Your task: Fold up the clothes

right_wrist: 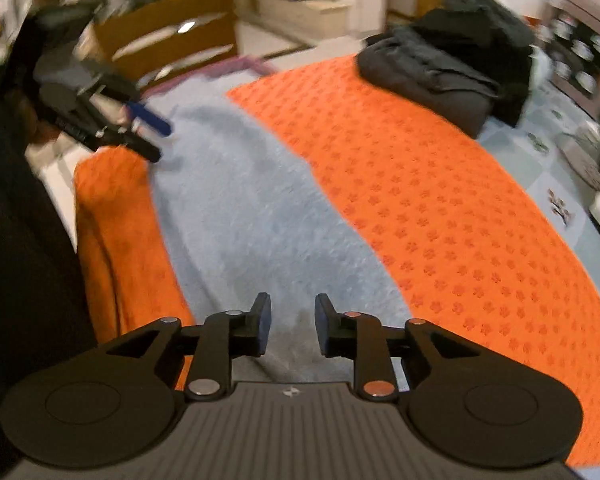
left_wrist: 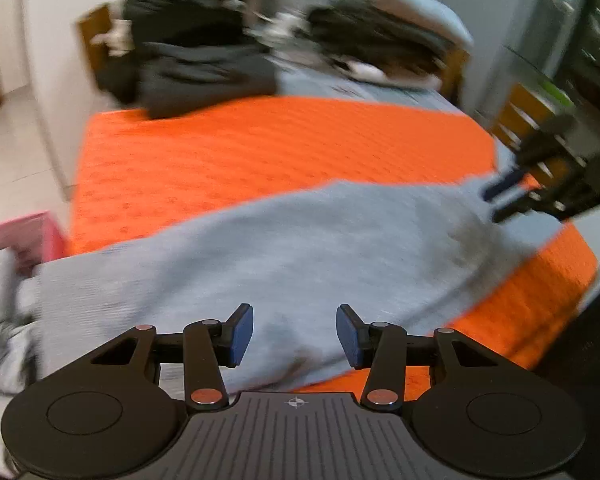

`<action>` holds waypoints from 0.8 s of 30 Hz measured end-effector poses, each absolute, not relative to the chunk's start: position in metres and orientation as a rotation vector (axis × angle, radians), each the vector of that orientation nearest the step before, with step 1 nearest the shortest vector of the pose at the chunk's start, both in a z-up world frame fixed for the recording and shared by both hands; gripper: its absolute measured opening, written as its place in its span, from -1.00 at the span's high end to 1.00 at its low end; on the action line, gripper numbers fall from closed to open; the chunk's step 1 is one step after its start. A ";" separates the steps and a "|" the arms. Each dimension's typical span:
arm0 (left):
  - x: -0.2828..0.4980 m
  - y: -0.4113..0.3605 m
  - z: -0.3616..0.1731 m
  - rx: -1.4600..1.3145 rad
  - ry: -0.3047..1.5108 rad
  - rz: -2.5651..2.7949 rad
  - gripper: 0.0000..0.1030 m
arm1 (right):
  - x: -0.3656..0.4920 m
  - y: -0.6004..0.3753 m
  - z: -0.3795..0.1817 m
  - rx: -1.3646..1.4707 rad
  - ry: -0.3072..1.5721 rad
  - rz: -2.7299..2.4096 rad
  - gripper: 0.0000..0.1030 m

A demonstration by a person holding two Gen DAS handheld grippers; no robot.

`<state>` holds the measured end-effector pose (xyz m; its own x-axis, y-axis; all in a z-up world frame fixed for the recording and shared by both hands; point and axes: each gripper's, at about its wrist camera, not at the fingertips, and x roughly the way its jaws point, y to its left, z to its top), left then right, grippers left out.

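Observation:
A light grey garment (left_wrist: 284,248) lies spread along the near edge of an orange blanket (left_wrist: 284,148) on the bed; it also shows in the right wrist view (right_wrist: 236,208). My left gripper (left_wrist: 295,335) is open and empty, hovering over the garment's near edge. My right gripper (right_wrist: 290,325) is open and empty, over the garment's other end. Each gripper shows in the other's view: the right one (left_wrist: 504,196) at the garment's right end, the left one (right_wrist: 152,136) at its far end. Both views are motion-blurred.
A pile of dark clothes (left_wrist: 188,60) sits at the far side of the orange blanket (right_wrist: 440,200), also in the right wrist view (right_wrist: 444,68). More mixed clothes (left_wrist: 380,44) lie behind. A pink basket (left_wrist: 24,236) stands at the left. A wooden chair (right_wrist: 172,40) stands beyond the bed.

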<state>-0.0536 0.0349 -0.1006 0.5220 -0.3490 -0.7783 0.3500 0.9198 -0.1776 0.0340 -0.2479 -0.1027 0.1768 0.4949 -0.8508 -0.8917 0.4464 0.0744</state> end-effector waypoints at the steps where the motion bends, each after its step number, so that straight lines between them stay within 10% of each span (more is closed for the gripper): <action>1: -0.053 0.026 -0.103 0.015 0.942 -0.447 0.03 | 0.033 -0.250 -0.107 -0.529 0.960 1.068 0.45; 24: -0.027 -0.197 -0.125 0.057 0.921 -0.475 -0.03 | 0.067 -0.493 -0.106 -0.628 0.918 0.951 0.42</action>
